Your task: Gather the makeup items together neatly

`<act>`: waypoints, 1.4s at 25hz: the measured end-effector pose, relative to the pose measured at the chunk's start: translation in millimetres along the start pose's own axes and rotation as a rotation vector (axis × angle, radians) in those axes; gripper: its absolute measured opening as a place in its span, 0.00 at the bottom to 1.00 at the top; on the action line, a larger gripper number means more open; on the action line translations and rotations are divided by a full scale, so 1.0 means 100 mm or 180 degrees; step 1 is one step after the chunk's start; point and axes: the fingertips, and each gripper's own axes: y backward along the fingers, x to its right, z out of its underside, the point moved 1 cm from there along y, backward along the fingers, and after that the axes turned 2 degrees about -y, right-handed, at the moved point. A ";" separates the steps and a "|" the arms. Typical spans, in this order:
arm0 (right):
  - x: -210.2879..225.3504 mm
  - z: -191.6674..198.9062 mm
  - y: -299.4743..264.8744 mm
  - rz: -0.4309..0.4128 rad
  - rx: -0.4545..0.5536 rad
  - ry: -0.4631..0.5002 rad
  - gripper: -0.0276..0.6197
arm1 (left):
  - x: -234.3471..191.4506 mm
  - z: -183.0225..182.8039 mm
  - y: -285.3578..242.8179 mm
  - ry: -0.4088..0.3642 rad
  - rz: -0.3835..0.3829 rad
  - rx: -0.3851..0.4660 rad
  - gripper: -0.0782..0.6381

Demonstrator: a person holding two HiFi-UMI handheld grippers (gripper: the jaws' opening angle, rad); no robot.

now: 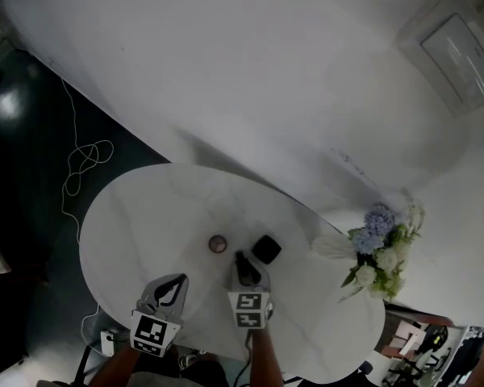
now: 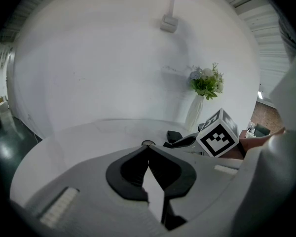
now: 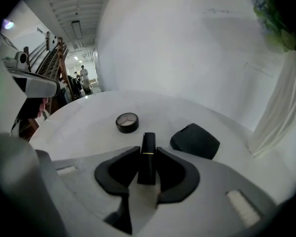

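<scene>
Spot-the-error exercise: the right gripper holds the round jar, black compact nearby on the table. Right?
No. The right gripper holds the black lipstick tube, not the round jar, with the black compact nearby on the table; see the right gripper view.

Obstacles: round pot [image 1: 218, 243] just left of black compact [image 1: 266, 248]; right gripper [image 1: 244, 266] clamping a lipstick [image 3: 148, 147] just in front; flower vase [image 1: 379, 252] well right; wall [image 1: 250, 79] behind | Free: bare table [image 1: 137, 224] far left of compact.

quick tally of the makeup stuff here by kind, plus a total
lipstick tube: 1
small round pot: 1
black compact: 1
total: 3
</scene>
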 end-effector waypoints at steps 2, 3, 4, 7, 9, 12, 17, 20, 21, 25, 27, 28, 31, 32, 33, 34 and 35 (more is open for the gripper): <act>0.00 0.00 0.00 0.0005 0.0012 -0.0021 0.21 | -0.01 0.00 0.00 0.0007 -0.0002 0.0003 0.12; 0.00 0.00 0.00 0.0005 0.0022 -0.0032 0.21 | -0.02 0.00 0.00 0.0010 -0.0003 0.0005 0.12; 0.00 -0.01 0.00 0.0004 0.0033 -0.0044 0.21 | -0.02 0.00 0.01 0.0013 -0.0002 0.0007 0.12; 0.00 -0.04 0.04 0.0023 0.0069 -0.0075 0.20 | -0.02 -0.02 0.02 0.0008 0.0012 0.0017 0.12; 0.01 -0.07 0.09 0.0044 0.0106 -0.0075 0.20 | -0.02 -0.05 0.02 -0.0002 0.0027 0.0034 0.12; 0.03 -0.14 0.22 0.0092 0.0179 -0.0100 0.20 | 0.02 -0.11 0.02 -0.0033 0.0066 0.0069 0.12; 0.11 -0.27 0.54 0.0232 0.0347 -0.0182 0.20 | 0.13 -0.27 0.05 -0.0100 0.0170 0.0160 0.12; 0.16 -0.33 0.77 0.0339 0.0462 -0.0243 0.20 | 0.22 -0.37 0.06 -0.0181 0.0264 0.0205 0.12; 0.18 -0.35 0.85 0.0379 0.0500 -0.0264 0.20 | 0.26 -0.41 0.05 -0.0207 0.0298 0.0222 0.12; 0.30 -0.33 1.19 0.0565 0.0639 -0.0396 0.20 | 0.50 -0.52 0.03 -0.0303 0.0472 0.0309 0.12; 0.35 -0.29 1.34 0.0656 0.0687 -0.0467 0.20 | 0.61 -0.57 0.03 -0.0358 0.0552 0.0337 0.12; 0.39 -0.26 1.41 0.0702 0.0706 -0.0499 0.20 | 0.67 -0.60 0.03 -0.0388 0.0588 0.0350 0.12; 0.49 -0.16 1.65 0.0868 0.0762 -0.0621 0.20 | 0.86 -0.69 0.04 -0.0474 0.0738 0.0389 0.12; 0.53 -0.12 1.74 0.0931 0.0780 -0.0667 0.20 | 0.93 -0.71 0.05 -0.0503 0.0790 0.0395 0.12; 0.57 -0.07 1.82 0.0994 0.0799 -0.0711 0.20 | 1.01 -0.72 0.05 -0.0528 0.0837 0.0402 0.12; 0.62 -0.03 1.91 0.1057 0.0815 -0.0750 0.20 | 1.08 -0.73 0.05 -0.0550 0.0880 0.0409 0.12; 0.67 0.02 2.00 0.1118 0.0828 -0.0782 0.20 | 1.17 -0.74 0.04 -0.0572 0.0922 0.0415 0.12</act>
